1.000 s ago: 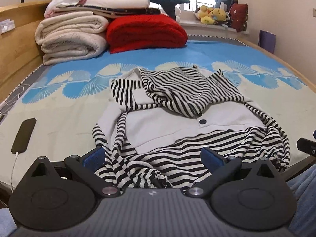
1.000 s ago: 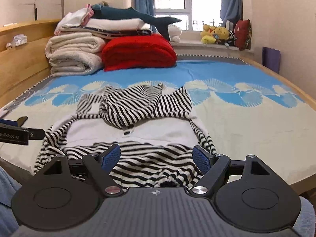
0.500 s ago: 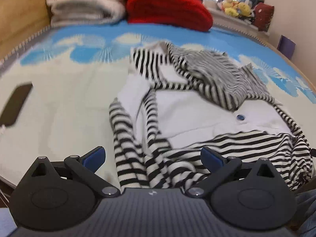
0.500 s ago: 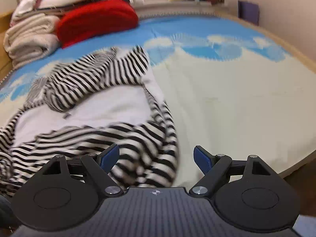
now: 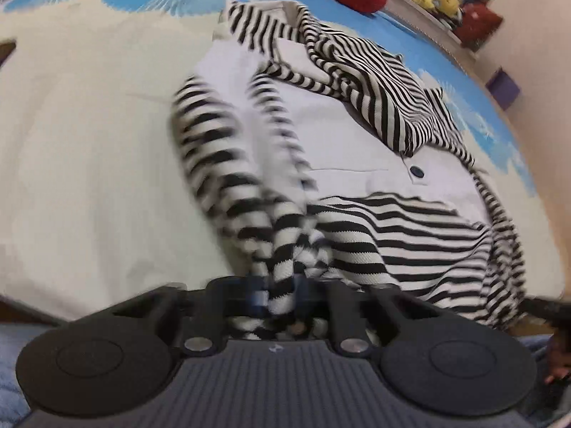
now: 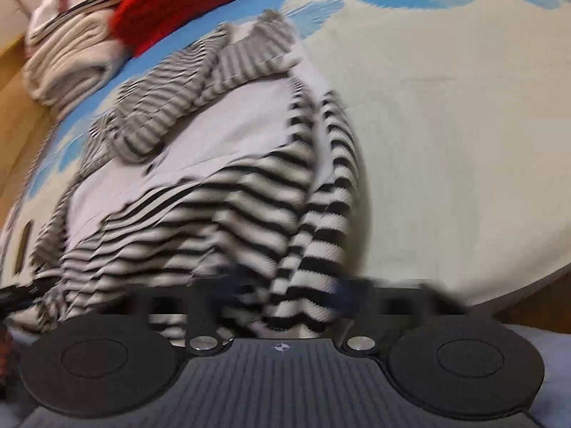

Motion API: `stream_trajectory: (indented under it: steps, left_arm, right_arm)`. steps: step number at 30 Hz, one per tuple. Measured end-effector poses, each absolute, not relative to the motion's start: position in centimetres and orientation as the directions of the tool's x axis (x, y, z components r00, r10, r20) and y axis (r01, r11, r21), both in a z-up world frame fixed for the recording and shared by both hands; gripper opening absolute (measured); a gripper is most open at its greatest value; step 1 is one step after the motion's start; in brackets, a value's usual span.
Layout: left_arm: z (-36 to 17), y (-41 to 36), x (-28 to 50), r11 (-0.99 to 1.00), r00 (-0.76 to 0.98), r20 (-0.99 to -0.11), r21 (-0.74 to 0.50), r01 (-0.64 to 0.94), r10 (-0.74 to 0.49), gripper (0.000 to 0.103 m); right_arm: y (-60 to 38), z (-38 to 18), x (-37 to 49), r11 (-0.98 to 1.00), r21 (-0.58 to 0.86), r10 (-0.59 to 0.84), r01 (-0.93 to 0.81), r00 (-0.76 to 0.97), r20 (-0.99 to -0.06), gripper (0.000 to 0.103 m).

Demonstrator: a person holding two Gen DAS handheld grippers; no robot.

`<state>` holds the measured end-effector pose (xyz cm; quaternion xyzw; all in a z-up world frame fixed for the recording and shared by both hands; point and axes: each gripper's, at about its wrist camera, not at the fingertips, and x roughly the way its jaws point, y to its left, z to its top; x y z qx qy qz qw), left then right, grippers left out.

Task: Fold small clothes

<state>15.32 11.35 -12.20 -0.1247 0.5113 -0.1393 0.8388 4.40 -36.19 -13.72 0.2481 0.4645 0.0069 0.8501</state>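
On the bed [image 5: 82,149], near its front edge, I have the striped garment [image 5: 357,149] lying mostly flat with its pale middle panel facing up, its hood bunched toward the far end and its striped hem closest to me. My left tongs [image 5: 280,294] are closing on the left corner of that hem, where the sleeve runs down into a twisted bundle; striped cloth sits between the blue pads and they look pressed onto it, though blur softens the detail. My right tongs [image 6: 285,290] are closing in the same way on the right corner, with a thick fold of striped fabric caught between their jaws, and here too the pads appear to bear on the cloth. I read this pairing as deliberate: taking both near corners at once gives me an even hold across the hem, so the lower edge can be carried as one straight line instead of dragging one side. Both tools point steeply down at the mattress, which suits pinching fabric that lies flat. The stacked blankets [image 6: 67,53] and the red cushion [image 6: 185,3] sit well apart at the head of the bed, leaving the open sheet beyond the garment free for a fold toward the hood. My guess is the first fold has not begun; the risk is that either grip catches only the sleeve and not the hem beneath.
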Motion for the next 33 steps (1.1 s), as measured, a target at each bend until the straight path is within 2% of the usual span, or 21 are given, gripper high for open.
stream_trajectory:
  steps: [4,12,16,20,25,29,31,32,33]
  left_arm:
    - [-10.1,12.6,14.0,0.919,0.480,-0.793,-0.385,0.083,-0.376,0.013]
    - [-5.1,14.7,7.6,0.877,0.498,-0.729,-0.453,0.163,-0.469,0.013]
    - [-4.3,15.2,4.3,0.855,0.480,-0.718,-0.492,0.161,-0.504,0.013]
    - [-3.5,15.4,4.4,0.841,0.496,-0.699,-0.524,0.137,-0.516,0.013]
    - [-0.4,14.9,10.8,0.823,0.539,-0.653,-0.548,0.149,-0.532,0.013]
    - [1.2,13.8,21.4,0.841,0.609,-0.626,-0.524,0.135,-0.487,0.013]
    - [0.6,12.7,28.1,0.844,0.622,-0.626,-0.525,0.110,-0.470,0.014]
    - [-0.1,12.3,31.2,0.847,0.632,-0.634,-0.527,0.067,-0.445,0.017]
    - [-1.3,11.8,34.9,0.837,0.643,-0.633,-0.547,0.023,-0.432,0.023]
  right_arm:
    - [-37.5,-12.1,3.5,0.818,0.506,0.256,0.273,0.615,-0.746,0.007]
    - [-38.8,-5.5,-4.1,0.763,0.602,0.302,0.233,0.696,-0.652,0.007]
    - [-39.2,-4.3,-8.3,0.719,0.640,0.314,0.271,0.696,-0.646,0.007]
    - [-40.4,-3.3,-9.0,0.663,0.670,0.307,0.334,0.695,-0.650,0.007]
    - [-41.1,-0.5,-2.8,0.658,0.687,0.299,0.307,0.732,-0.613,0.007]
    - [-42.7,1.4,8.0,0.669,0.689,0.290,0.280,0.755,-0.589,0.007]
    - [-43.2,0.6,14.8,0.677,0.668,0.246,0.308,0.761,-0.600,0.007]
    - [-43.5,-0.2,18.1,0.665,0.663,0.220,0.344,0.758,-0.614,0.008]
    - [-44.0,-1.3,21.0,0.638,0.669,0.204,0.382,0.754,-0.625,0.012]
